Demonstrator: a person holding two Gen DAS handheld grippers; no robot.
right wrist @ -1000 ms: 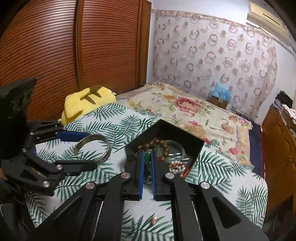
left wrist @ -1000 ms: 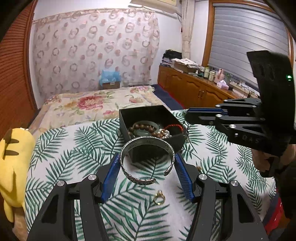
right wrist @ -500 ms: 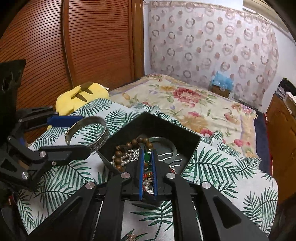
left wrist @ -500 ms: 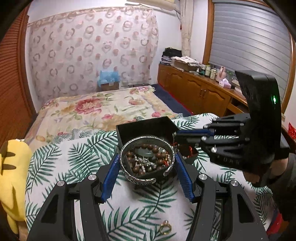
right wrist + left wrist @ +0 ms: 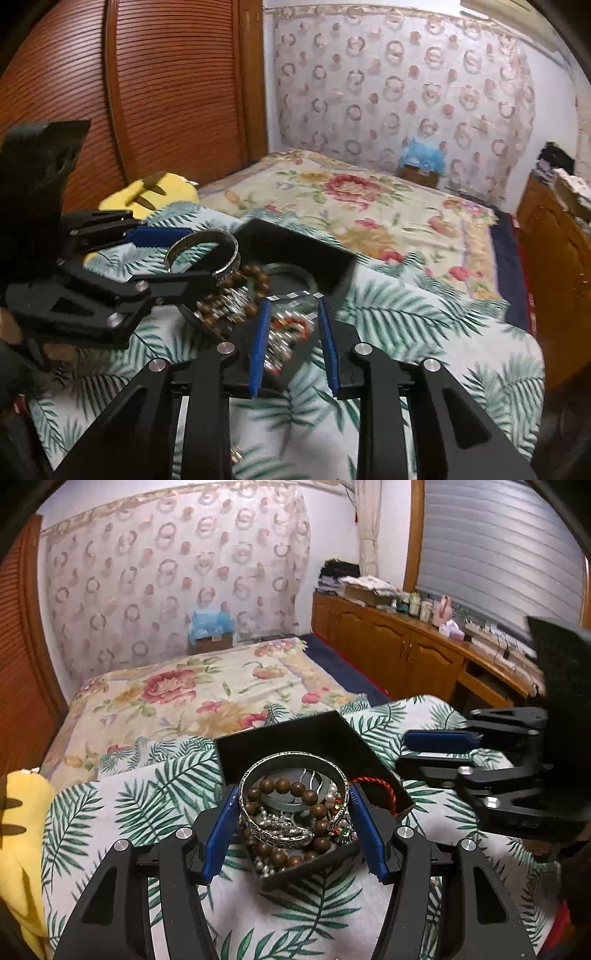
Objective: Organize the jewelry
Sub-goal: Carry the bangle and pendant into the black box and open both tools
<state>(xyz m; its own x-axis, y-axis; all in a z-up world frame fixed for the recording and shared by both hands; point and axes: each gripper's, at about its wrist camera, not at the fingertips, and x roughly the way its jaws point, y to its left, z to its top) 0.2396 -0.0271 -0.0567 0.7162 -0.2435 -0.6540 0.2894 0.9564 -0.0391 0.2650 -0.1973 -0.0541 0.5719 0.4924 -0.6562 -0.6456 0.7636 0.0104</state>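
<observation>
Moved since earlier: both grippers have come in over the black square box (image 5: 325, 734); the silver engraved cuff bangle (image 5: 293, 797) that hung over the palm-leaf bedcover (image 5: 122, 805) a second ago now hangs above the box's contents.
Left gripper (image 5: 293, 823): jaws clamped across the cuff bangle, blue pads on its two outer sides, held level.
Right gripper (image 5: 291, 336): jaws have just been opening above the box; nothing is pinched between them, beads lie loose below.
Bangle location: over the near half of the box, above the brown wooden bead bracelet (image 5: 295, 794); whether it touches the pile I cannot tell.
Handling: likely rigid metal, light, smooth and slippery on the pads; the open gap in the cuff means a squeeze could flex it, so holding across the solid sides suits it.
Box contents: bead bracelet, silvery chain, pearls, red cord, all soft and tangle-prone.
Judged step: releasing the bangle into the box.
</observation>
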